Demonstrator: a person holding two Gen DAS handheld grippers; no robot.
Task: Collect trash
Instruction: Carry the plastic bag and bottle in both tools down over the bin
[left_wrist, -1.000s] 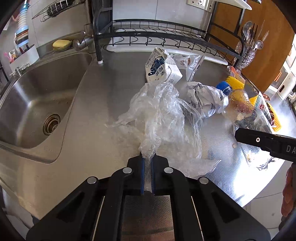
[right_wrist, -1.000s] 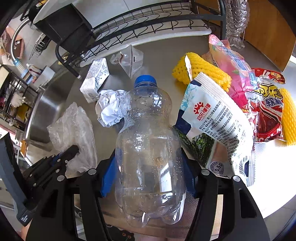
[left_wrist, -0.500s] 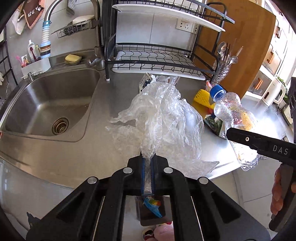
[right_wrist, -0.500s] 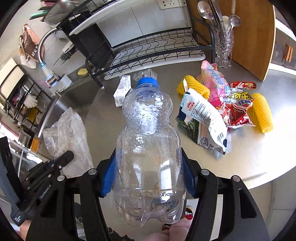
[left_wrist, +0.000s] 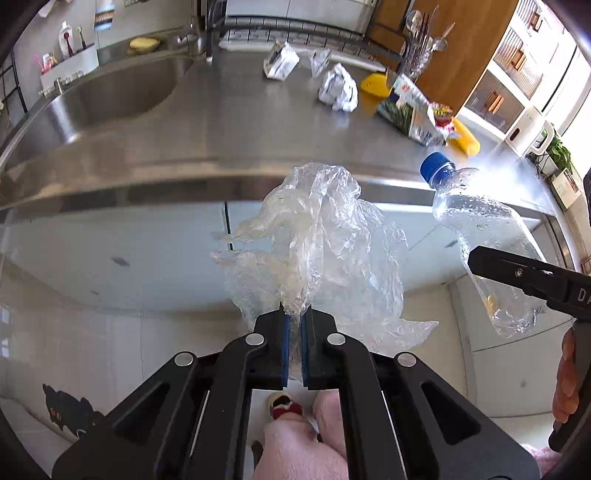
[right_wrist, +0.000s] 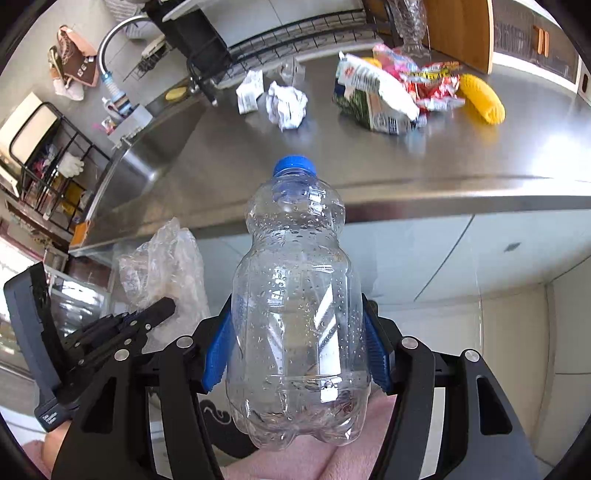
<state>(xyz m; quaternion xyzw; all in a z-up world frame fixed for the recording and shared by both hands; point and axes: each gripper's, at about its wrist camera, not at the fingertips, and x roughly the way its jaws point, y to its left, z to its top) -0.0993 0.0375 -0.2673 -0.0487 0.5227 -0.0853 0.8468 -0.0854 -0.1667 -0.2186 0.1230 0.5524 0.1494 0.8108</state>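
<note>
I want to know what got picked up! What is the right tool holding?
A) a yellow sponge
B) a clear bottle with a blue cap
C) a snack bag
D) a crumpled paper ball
B: the right tool has its blue pads pressed on both sides of the clear bottle, whose blue cap points away toward the counter.

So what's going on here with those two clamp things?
A person is clearing trash off a steel counter. The left hand-held gripper is clamped on a crumpled clear plastic bag, and the right hand-held gripper grips an empty bottle. Both are held out past the counter's edge. Wrappers and crumpled paper remain there.
</note>
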